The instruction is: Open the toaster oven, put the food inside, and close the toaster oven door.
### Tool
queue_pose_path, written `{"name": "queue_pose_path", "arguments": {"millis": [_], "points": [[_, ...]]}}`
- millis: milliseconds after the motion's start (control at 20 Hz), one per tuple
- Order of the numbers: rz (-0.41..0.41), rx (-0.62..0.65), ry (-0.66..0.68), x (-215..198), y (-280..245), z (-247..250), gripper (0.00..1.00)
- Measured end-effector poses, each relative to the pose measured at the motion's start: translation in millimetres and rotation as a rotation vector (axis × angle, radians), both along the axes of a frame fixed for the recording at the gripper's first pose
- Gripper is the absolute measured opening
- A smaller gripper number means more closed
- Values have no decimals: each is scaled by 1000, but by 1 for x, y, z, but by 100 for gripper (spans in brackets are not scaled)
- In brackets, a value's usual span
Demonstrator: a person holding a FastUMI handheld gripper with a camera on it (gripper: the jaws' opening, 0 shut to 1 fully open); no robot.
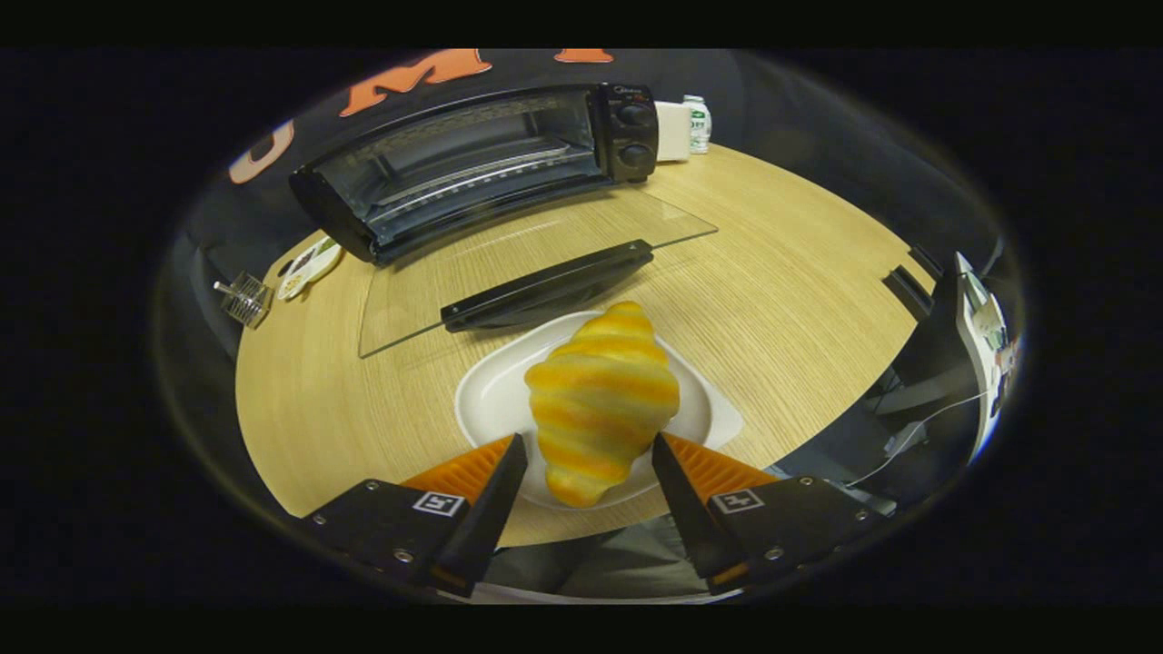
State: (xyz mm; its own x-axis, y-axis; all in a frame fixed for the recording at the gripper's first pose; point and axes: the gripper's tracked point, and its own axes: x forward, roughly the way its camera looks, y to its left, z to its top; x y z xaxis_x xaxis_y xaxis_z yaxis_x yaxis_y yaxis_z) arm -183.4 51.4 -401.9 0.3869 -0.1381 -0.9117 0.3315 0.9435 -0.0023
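A yellow-orange croissant (601, 400) lies on a white plate (495, 391) near the front edge of the round wooden table (800, 300). My gripper (589, 442) is open. Its two fingers stand on either side of the croissant's near end, close to it, and I see no clear press on it. Beyond the plate stands the black toaster oven (472, 163), its cavity open with a wire rack inside. Its glass door (509, 259) is folded down flat over the table. The door's black handle (545, 286) lies just beyond the plate. Two knobs (636, 136) sit on the oven's right side.
A white box (673, 130) and a small bottle (697, 123) stand to the right behind the oven. A small wire rack (243, 298) and a printed packet (309, 266) lie at the table's left edge. A dark stand with a screen (954, 345) and a cable rises off the table's right.
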Motion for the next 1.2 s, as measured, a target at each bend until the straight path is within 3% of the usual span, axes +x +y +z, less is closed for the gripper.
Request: {"name": "queue_pose_path", "arguments": {"millis": [50, 550, 850, 1200], "points": [[-6, 8, 5, -1, 0, -1, 76], [-57, 113, -33, -9, 4, 10, 39], [-82, 168, -89, -11, -2, 33, 39], [-79, 253, -216, 16, -7, 73, 39]]}}
